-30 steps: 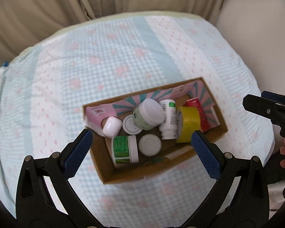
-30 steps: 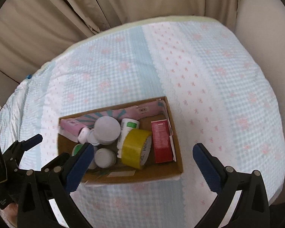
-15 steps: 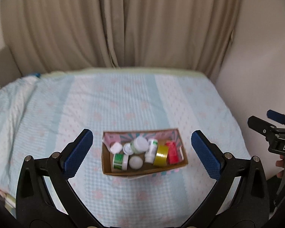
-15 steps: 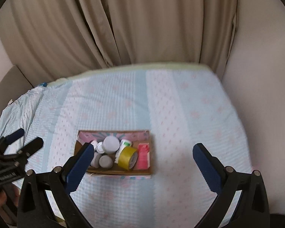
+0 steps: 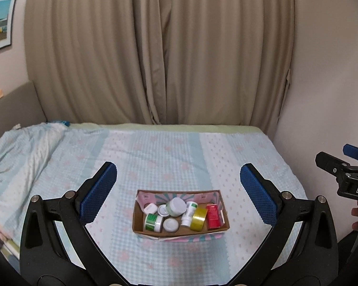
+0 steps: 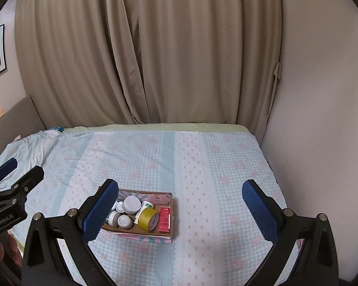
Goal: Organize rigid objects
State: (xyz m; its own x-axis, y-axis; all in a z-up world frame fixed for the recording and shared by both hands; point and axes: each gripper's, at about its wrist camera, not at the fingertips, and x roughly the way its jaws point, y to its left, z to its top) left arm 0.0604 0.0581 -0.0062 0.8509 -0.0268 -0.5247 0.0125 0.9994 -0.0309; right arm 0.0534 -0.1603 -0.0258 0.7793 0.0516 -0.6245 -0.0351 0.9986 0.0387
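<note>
A shallow cardboard box (image 5: 140,224) sits on the bed and also shows in the right wrist view (image 6: 171,212). It holds a yellow tape roll (image 5: 199,218), a red carton (image 5: 213,216), a white bottle (image 5: 189,211) and several white and green jars (image 5: 153,222). The tape roll (image 6: 148,219) and red carton (image 6: 164,218) show in the right wrist view too. My left gripper (image 5: 178,193) is open and empty, held well back from the box. My right gripper (image 6: 180,211) is open and empty, back and to the right of the box.
The bed has a pale blue checked sheet (image 5: 179,152) with pink flowers. Beige curtains (image 5: 160,54) hang behind it. A wall (image 6: 322,119) runs along the bed's right side. A rumpled quilt (image 5: 23,152) lies at the left. A framed picture (image 5: 0,21) hangs on the left wall.
Both grippers have pulled back and up from the box, which now looks small and far. The curtains and walls have come into view. Both stay open.
</note>
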